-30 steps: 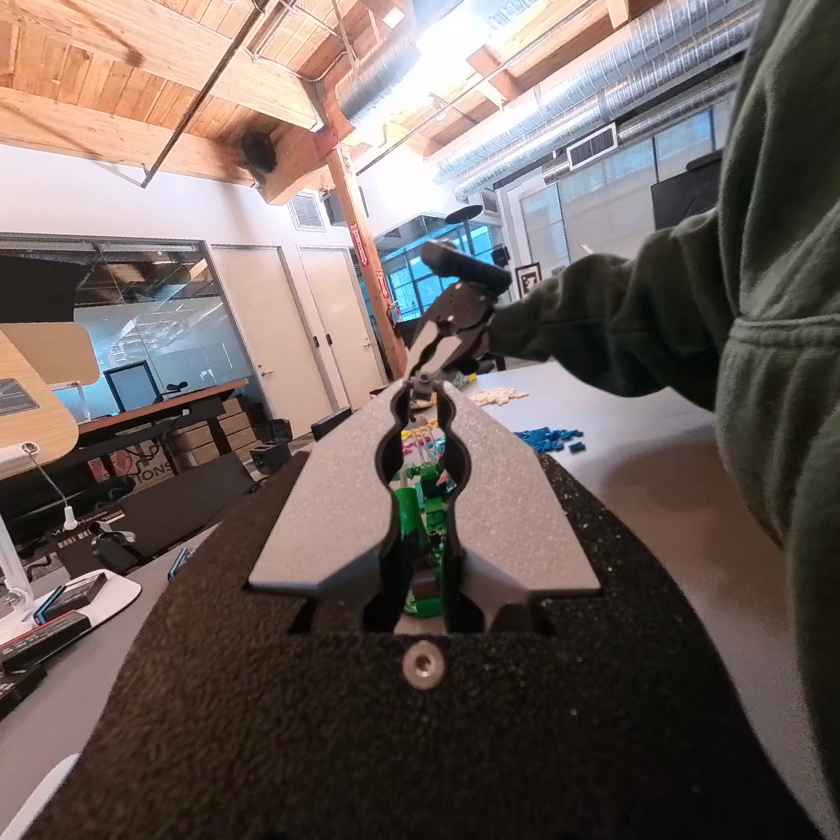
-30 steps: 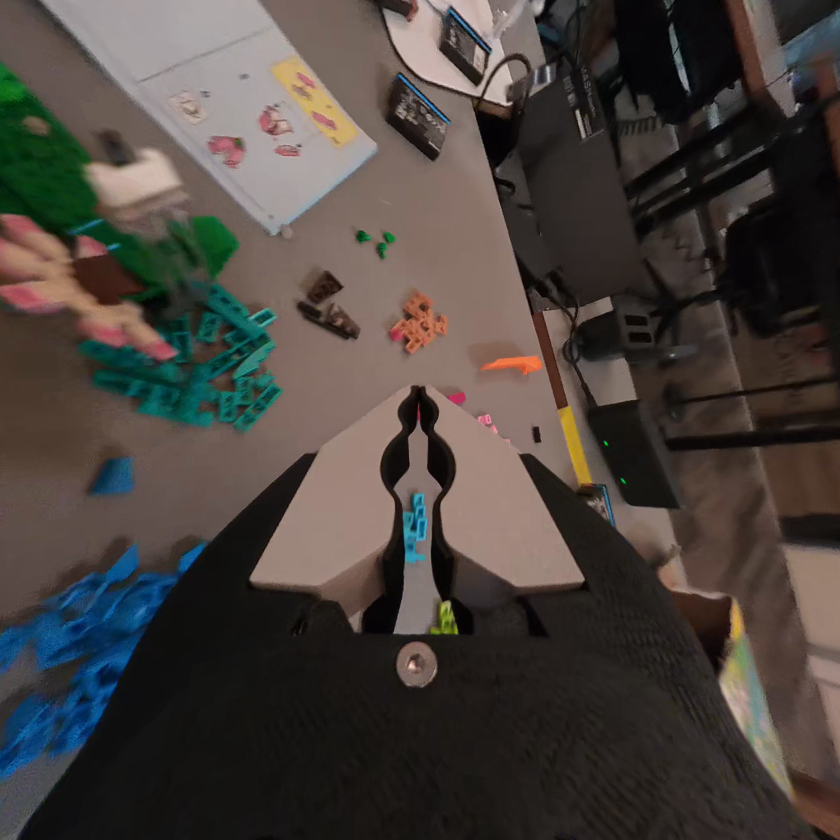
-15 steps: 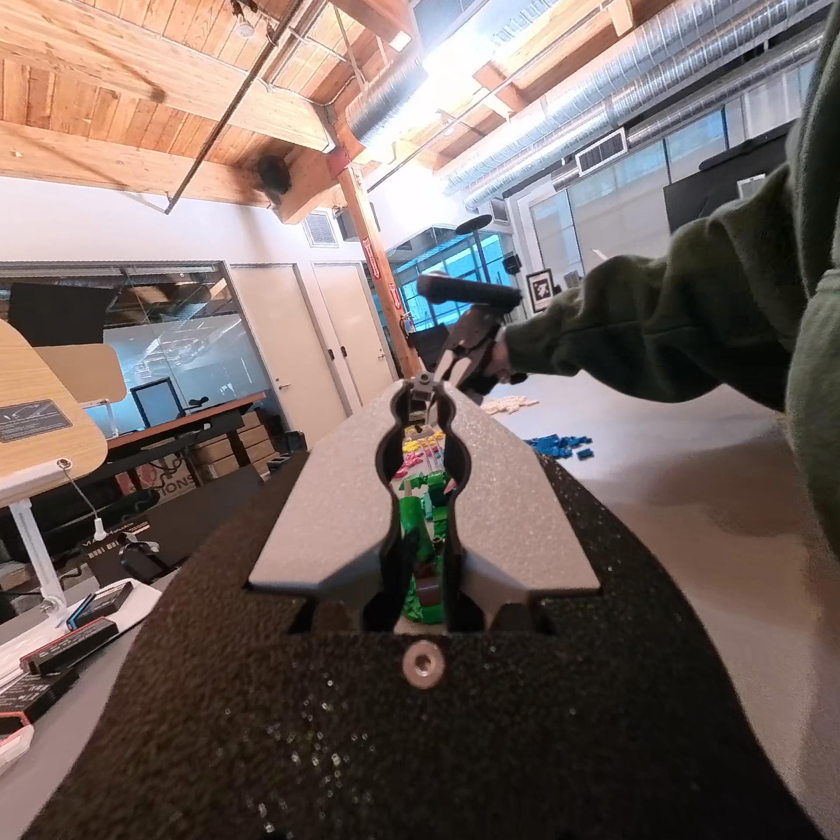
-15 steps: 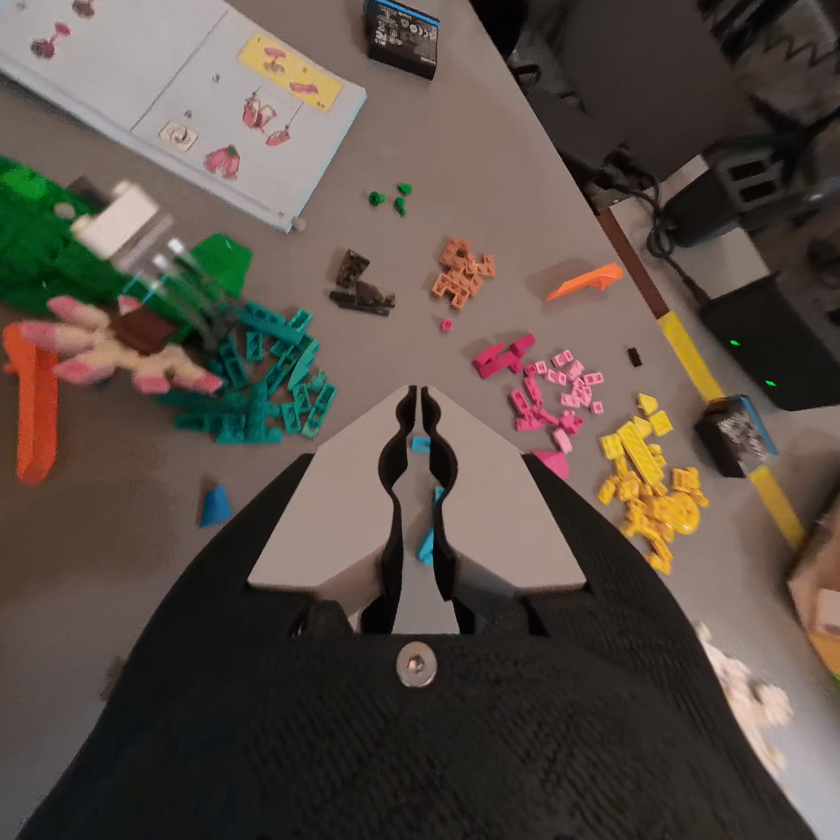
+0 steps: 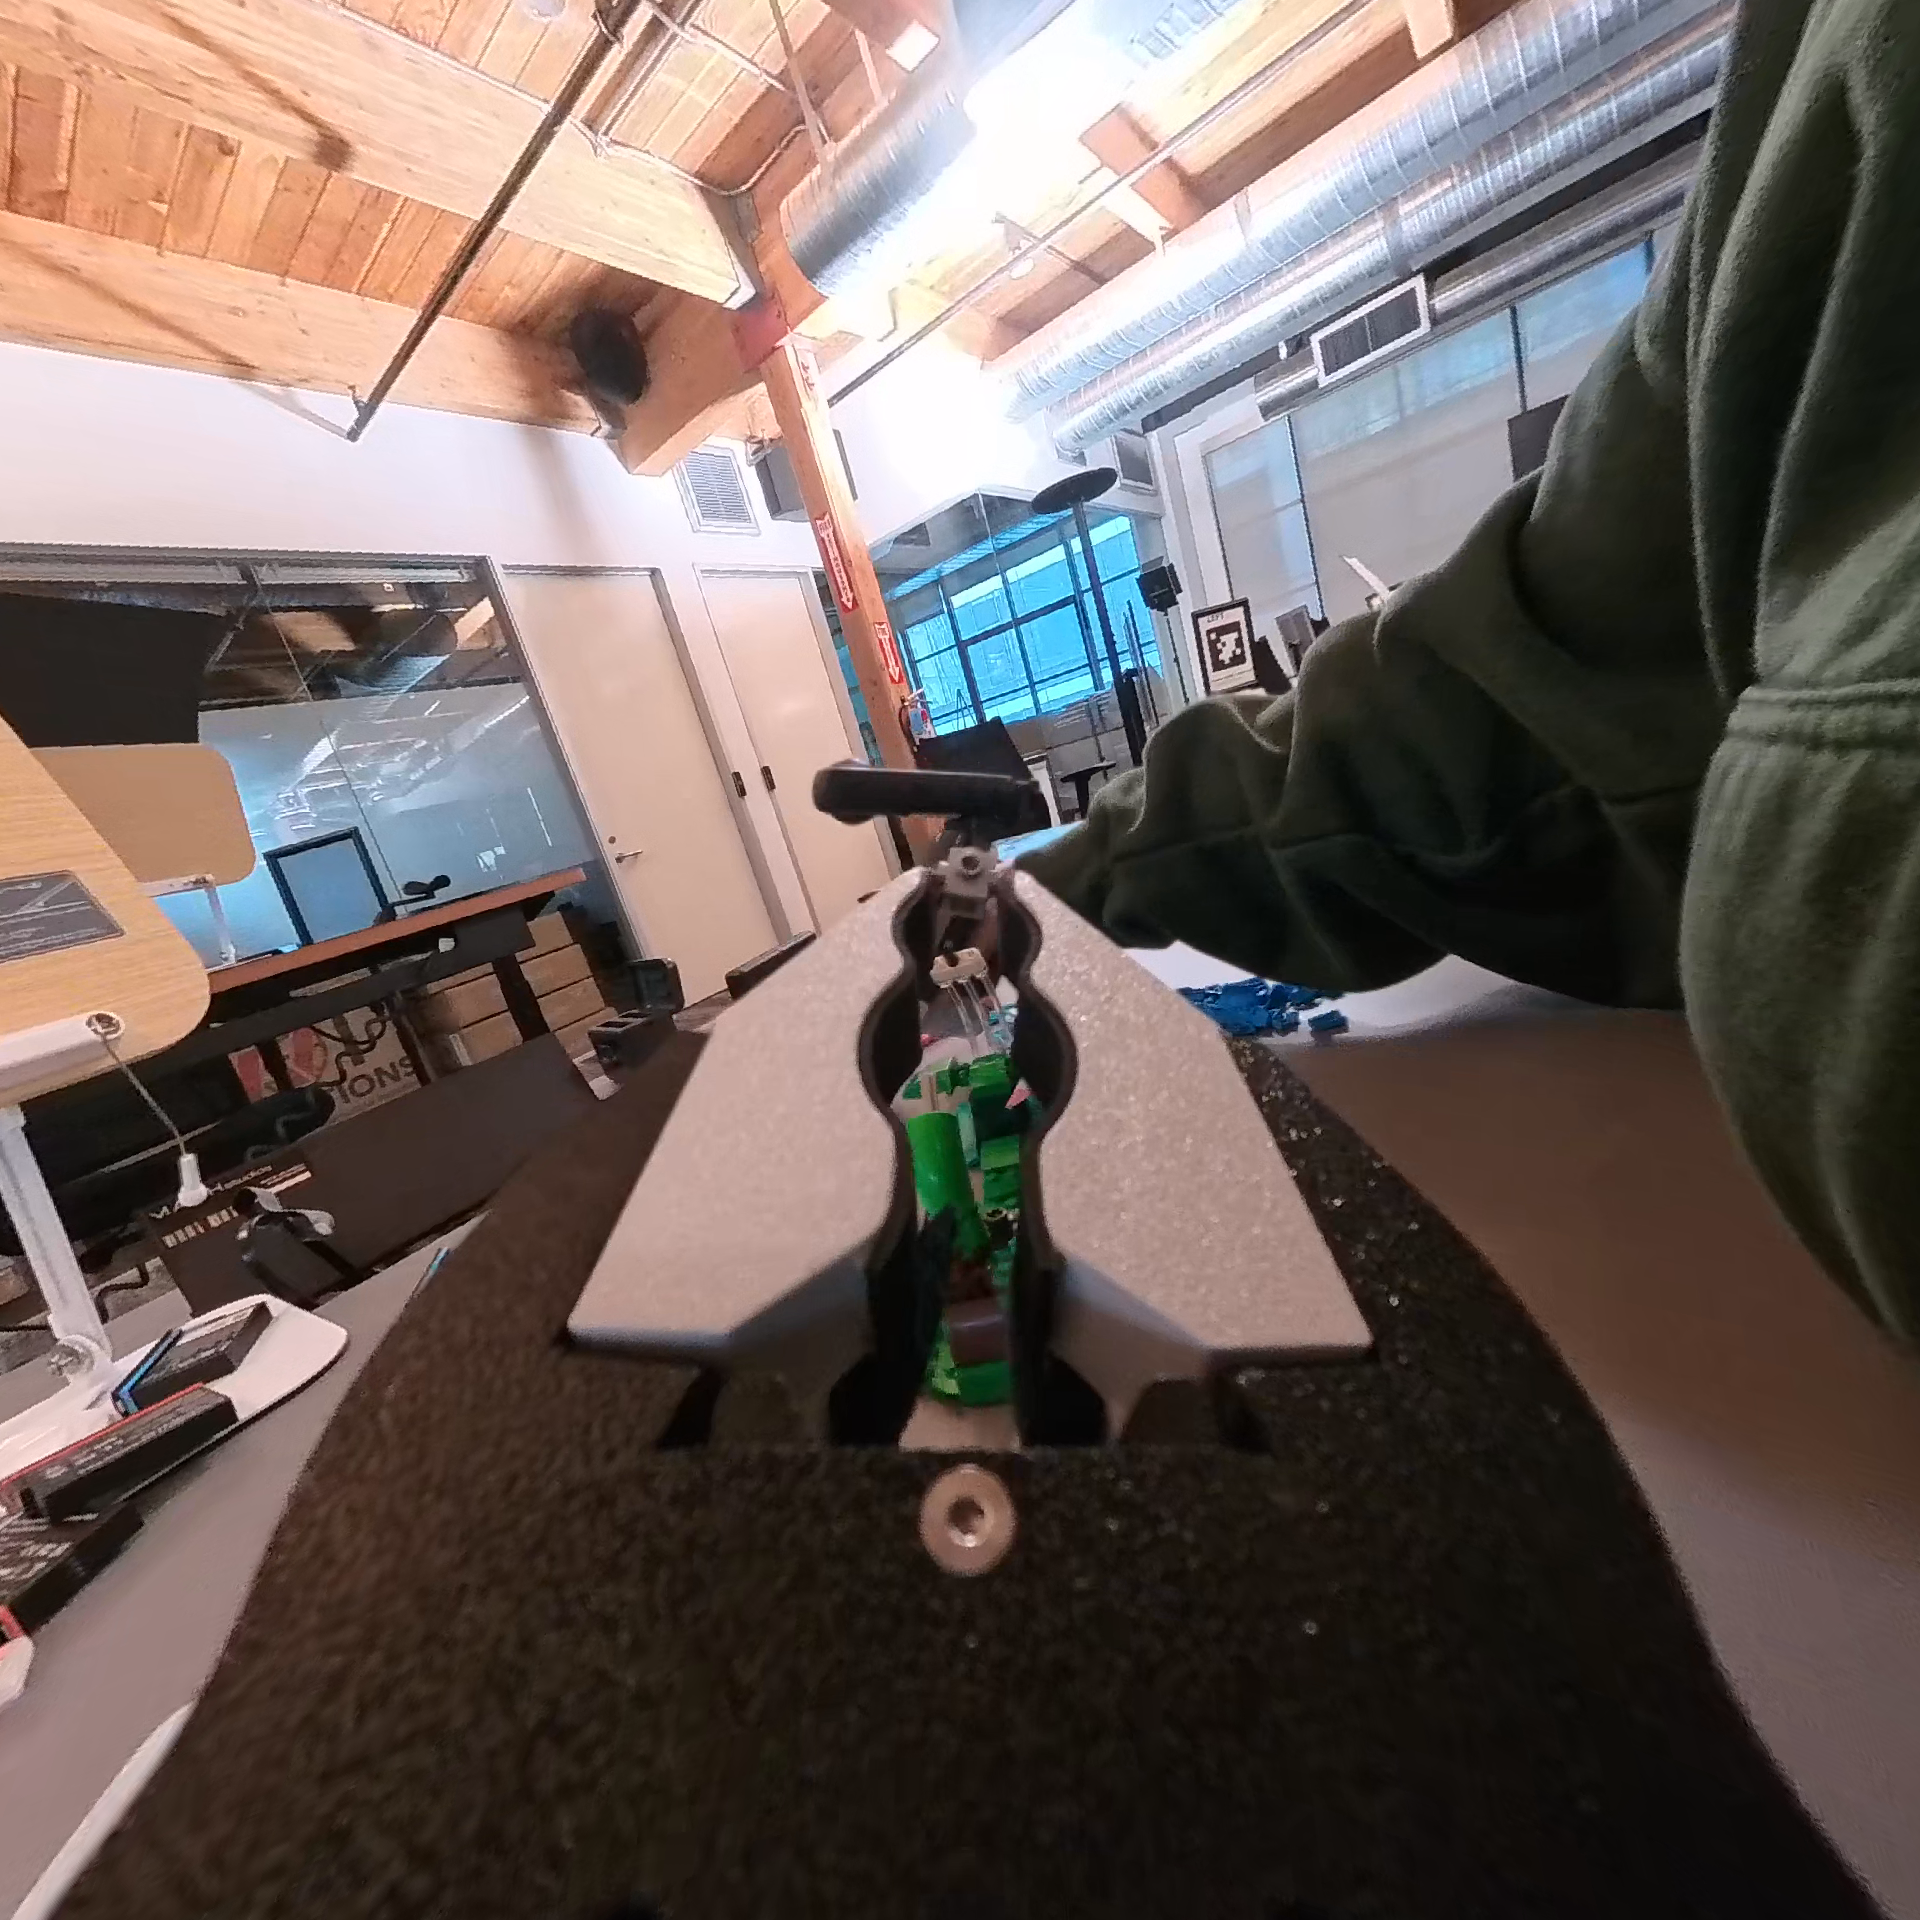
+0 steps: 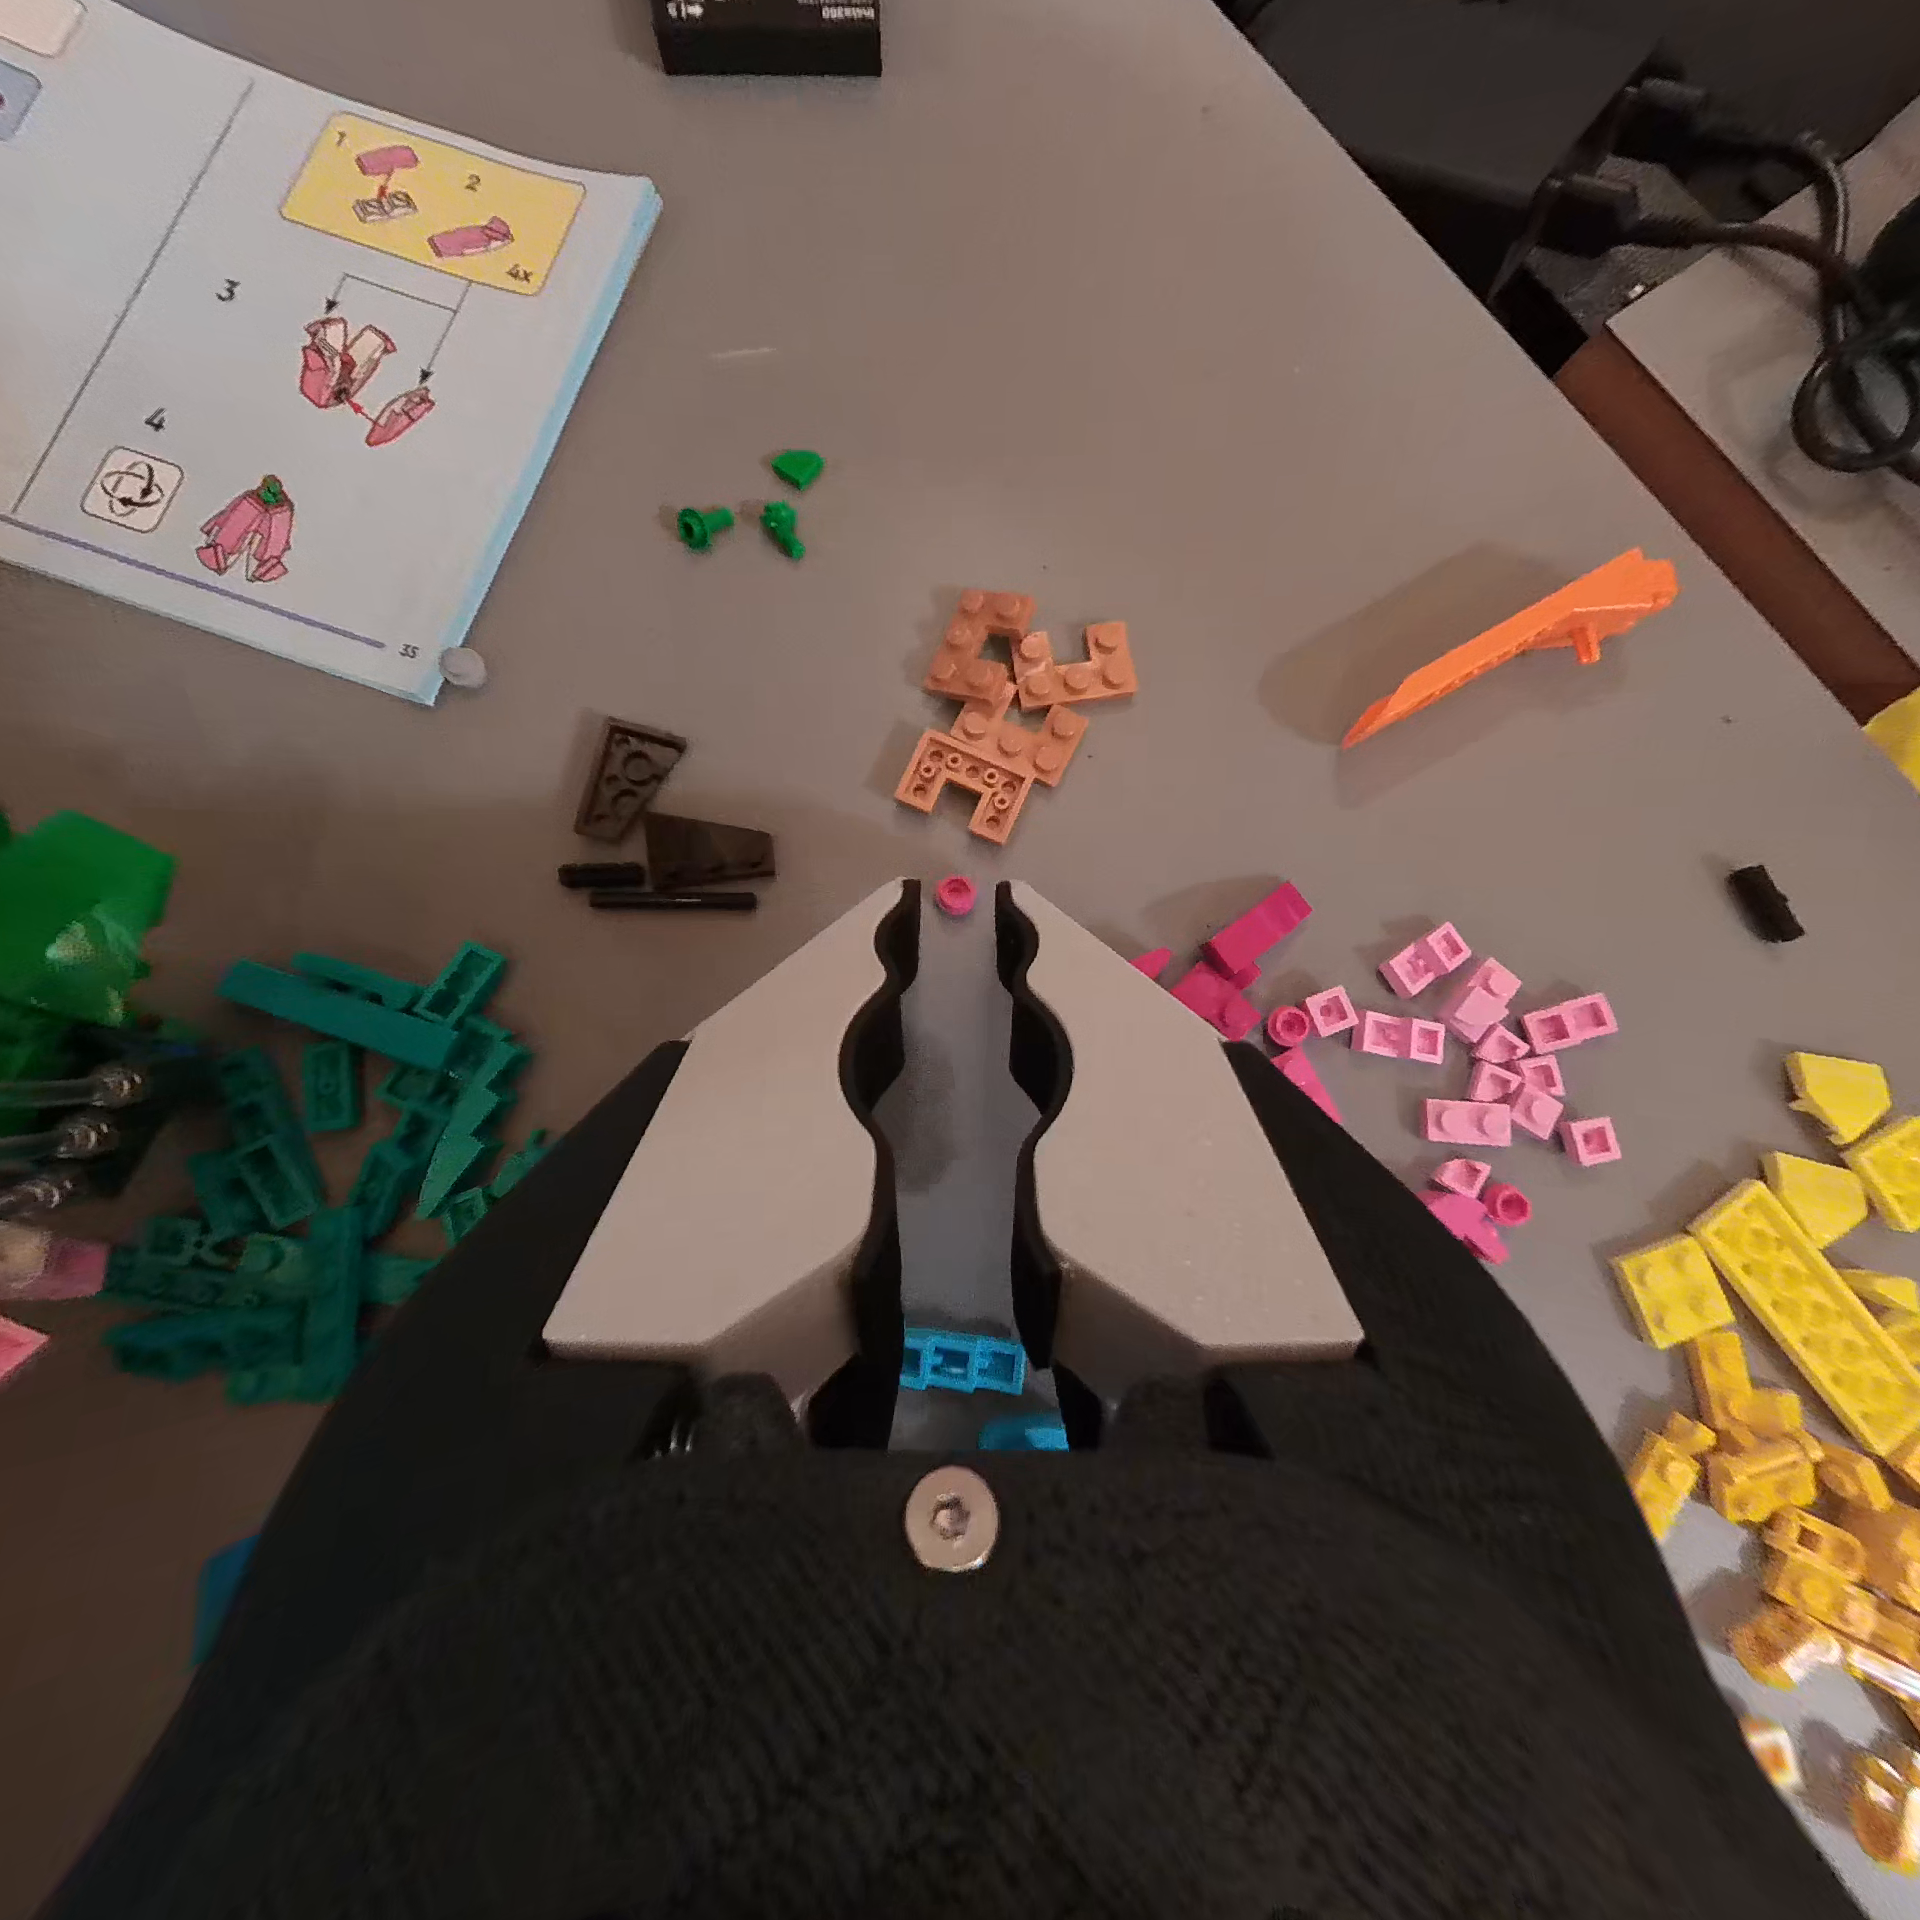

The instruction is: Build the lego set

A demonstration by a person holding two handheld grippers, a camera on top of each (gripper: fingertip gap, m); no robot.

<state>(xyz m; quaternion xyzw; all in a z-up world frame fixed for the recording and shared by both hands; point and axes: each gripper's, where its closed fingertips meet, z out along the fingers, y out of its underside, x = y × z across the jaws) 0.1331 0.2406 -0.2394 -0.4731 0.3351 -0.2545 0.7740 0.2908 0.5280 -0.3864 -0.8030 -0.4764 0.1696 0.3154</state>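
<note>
My left gripper (image 5: 963,883) is shut on a green lego build (image 5: 940,1153), which shows in the gap between its fingers. The same build shows blurred at the left edge of the right wrist view (image 6: 73,914). My right gripper (image 6: 956,888) is slightly open, low over the grey table (image 6: 1091,312). A small magenta round stud (image 6: 954,896) lies between its fingertips, touching neither. The right gripper also shows beyond the left fingertips (image 5: 966,831), held by a green-sleeved arm (image 5: 1455,790).
An open instruction booklet (image 6: 260,312) lies far left. Around the right gripper lie tan plates (image 6: 1013,707), dark wedges (image 6: 665,821), small green parts (image 6: 748,509), teal pieces (image 6: 343,1122), pink pieces (image 6: 1475,1049), yellow pieces (image 6: 1787,1278) and an orange separator (image 6: 1517,644). The table edge (image 6: 1662,436) runs along the right. The tips of one gripper are about 35 cm away from the tips of the other.
My right gripper swung across the table, came down close over the magenta stud, and its jaws opened a little. My left gripper kept hold of the green build.
</note>
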